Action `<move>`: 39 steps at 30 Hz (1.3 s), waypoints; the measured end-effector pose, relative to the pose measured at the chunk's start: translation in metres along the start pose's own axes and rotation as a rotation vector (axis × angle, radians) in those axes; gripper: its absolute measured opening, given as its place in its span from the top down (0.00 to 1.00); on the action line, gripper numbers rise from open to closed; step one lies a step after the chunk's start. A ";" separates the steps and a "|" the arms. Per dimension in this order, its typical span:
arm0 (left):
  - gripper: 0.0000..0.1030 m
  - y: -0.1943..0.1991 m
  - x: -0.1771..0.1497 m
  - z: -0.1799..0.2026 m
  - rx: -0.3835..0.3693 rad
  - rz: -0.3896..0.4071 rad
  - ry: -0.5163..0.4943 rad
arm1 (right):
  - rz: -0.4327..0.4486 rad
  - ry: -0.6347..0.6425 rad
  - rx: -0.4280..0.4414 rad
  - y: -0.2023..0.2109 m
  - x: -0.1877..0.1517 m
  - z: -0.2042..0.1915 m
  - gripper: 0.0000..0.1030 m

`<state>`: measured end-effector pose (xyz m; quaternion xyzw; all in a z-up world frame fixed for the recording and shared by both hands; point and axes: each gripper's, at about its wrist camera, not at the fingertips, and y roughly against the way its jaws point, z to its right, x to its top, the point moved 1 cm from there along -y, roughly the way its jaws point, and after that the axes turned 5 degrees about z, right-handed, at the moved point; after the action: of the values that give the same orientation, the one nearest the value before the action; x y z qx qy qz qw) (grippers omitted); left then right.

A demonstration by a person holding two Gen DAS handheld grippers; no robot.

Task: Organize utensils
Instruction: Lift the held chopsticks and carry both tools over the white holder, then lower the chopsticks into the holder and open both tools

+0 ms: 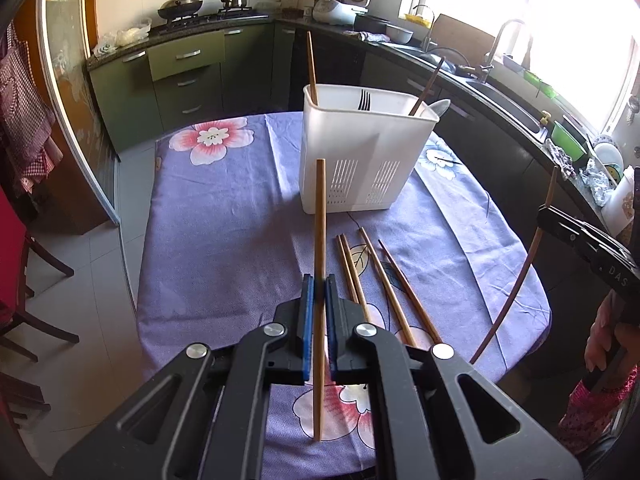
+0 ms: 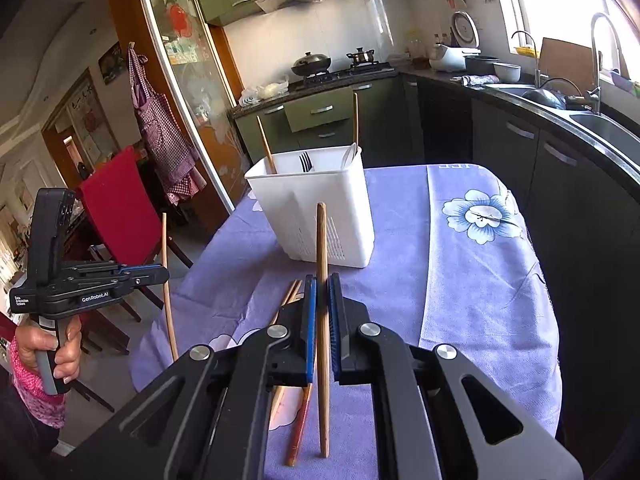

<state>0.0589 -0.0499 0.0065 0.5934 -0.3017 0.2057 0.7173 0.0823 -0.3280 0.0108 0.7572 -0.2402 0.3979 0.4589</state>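
My left gripper (image 1: 319, 280) is shut on a light wooden chopstick (image 1: 320, 216), held upright above the table. My right gripper (image 2: 322, 280) is shut on a darker wooden chopstick (image 2: 322, 240), also upright. Each gripper shows in the other's view, the right gripper (image 1: 550, 210) and the left gripper (image 2: 165, 274). A white utensil holder (image 1: 360, 152) stands on the purple flowered tablecloth (image 1: 224, 240); it holds two chopsticks, a fork (image 1: 363, 100) and a spoon (image 1: 436, 108). Several loose chopsticks (image 1: 380, 272) lie on the cloth in front of the holder.
Kitchen counters with a sink (image 2: 600, 128), stove and rice cooker (image 1: 334, 10) run behind and to the right of the table. A red chair (image 2: 120, 216) stands at the table's left side. The table's edges drop off left and right.
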 end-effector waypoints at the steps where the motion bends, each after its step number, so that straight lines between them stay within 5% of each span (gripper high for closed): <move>1: 0.95 0.005 0.000 0.001 -0.001 0.010 -0.003 | 0.009 -0.001 0.001 0.005 0.001 -0.001 0.93; 15: 0.95 0.039 0.027 0.012 -0.014 0.087 -0.035 | 0.105 0.027 0.028 0.040 0.044 -0.015 0.93; 23: 0.95 0.054 0.081 0.024 -0.044 0.134 -0.060 | 0.164 0.044 0.074 0.048 0.118 -0.032 0.93; 28: 0.95 0.079 0.130 0.033 -0.050 0.234 -0.077 | 0.246 0.055 0.081 0.052 0.176 -0.045 0.93; 35: 0.95 0.082 0.188 0.044 -0.010 0.398 -0.100 | 0.319 0.077 0.003 0.011 0.237 -0.046 0.93; 39: 0.95 0.049 0.203 0.048 0.024 0.406 -0.109 | 0.282 0.076 -0.028 -0.039 0.245 -0.036 0.93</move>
<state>0.1667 -0.0989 0.1850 0.5391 -0.4510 0.3173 0.6366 0.2358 -0.2783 0.2020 0.6939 -0.3323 0.4834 0.4176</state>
